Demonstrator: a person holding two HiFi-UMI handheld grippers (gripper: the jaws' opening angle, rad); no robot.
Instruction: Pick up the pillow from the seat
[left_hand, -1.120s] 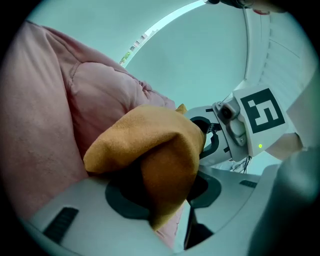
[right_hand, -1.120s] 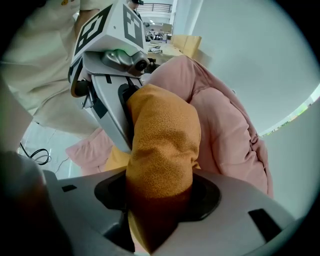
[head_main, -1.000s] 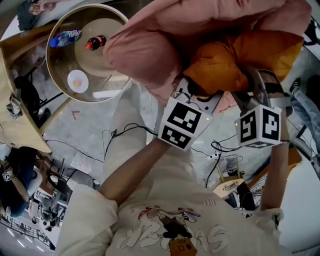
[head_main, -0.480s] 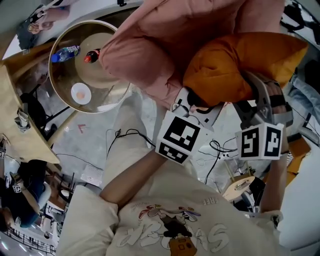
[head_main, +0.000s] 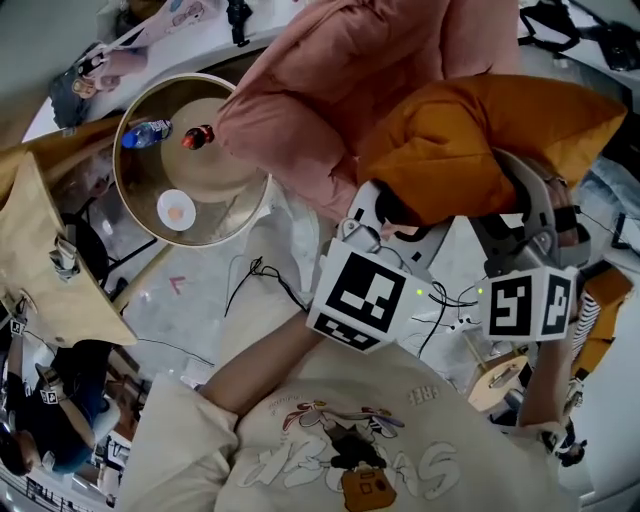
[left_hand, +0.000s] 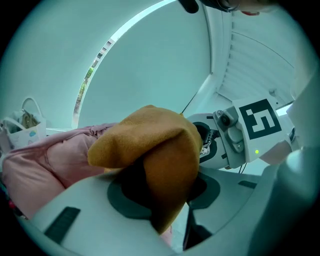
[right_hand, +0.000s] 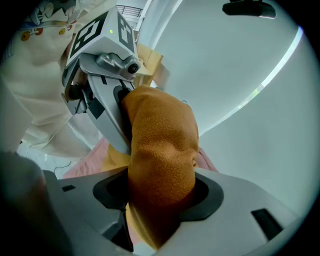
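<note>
Round rimmed tray (head_main: 125, 150), far left: two plastic bottles (head_main: 147, 133), one white dish (head_main: 176, 210). Puffy pink seat (head_main: 330, 90) at centre. Left gripper (head_main: 385, 213) clamps a fold of the fuzzy orange pillow (head_main: 480, 140). Right gripper (head_main: 530, 200) pinches another fold. The pillow is bunched between them, against the seat.

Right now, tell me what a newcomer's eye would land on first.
The orange pillow, upper middle of the head view, is pinched at its lower edge by the jaws of the left gripper and right gripper. Beside it bulges a pink padded cushion; at upper left sits a round table carrying two bottles.
</note>
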